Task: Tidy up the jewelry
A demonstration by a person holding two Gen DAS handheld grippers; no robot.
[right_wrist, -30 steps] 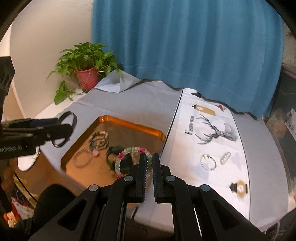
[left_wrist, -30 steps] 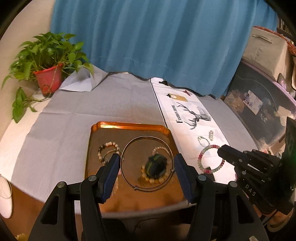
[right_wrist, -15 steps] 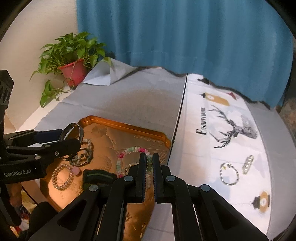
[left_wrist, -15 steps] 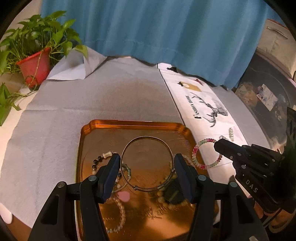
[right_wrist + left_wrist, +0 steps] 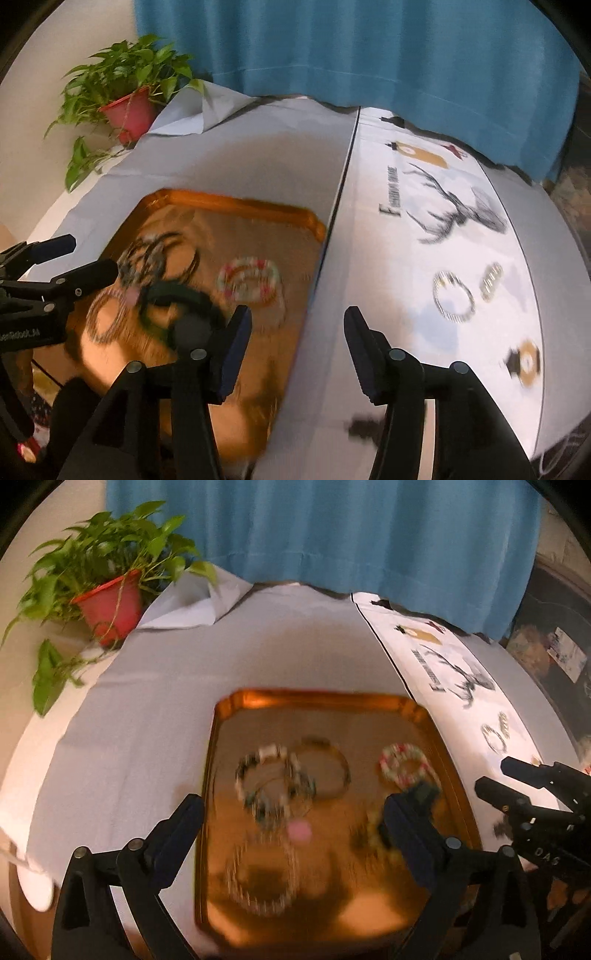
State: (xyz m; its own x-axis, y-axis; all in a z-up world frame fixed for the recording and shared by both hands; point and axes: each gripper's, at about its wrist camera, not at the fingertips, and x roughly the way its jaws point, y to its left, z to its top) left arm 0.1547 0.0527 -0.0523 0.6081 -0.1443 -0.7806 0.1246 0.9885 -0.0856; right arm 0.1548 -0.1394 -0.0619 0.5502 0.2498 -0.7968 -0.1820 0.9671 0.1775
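While both grippers tilt down over the bench, the jewelry lies loose in the tray, a copper-coloured one on a grey cloth. Motion blur smears much of it, so the count is rough: a thin metal bangle near the middle, a pink-and-green bead bracelet toward the tray's right edge, a dark-and-white bead bracelet overlapping other strands on the left, a pale bead loop nearer the camera, and a dark band at the near side. How many pieces overlap in the left cluster cannot be told.

Two more pieces sit outside the tray on the white runner: a silvery chain bracelet and, just beside it, a small clasp-like piece.

The left gripper hangs over the tray's near half; its jaws have just been opening and stand wide, with nothing between them. The right gripper hangs over the tray's right rim and the runner's edge; its jaws have also just been opening and stand partly apart, empty.

The runner carries a stag drawing with blurred lettering, perhaps "Fashion". The left gripper's body reads roughly "GenRobot.AI", the right one's "DAS".

A plant in a red pot stands at the far left before a blue curtain.
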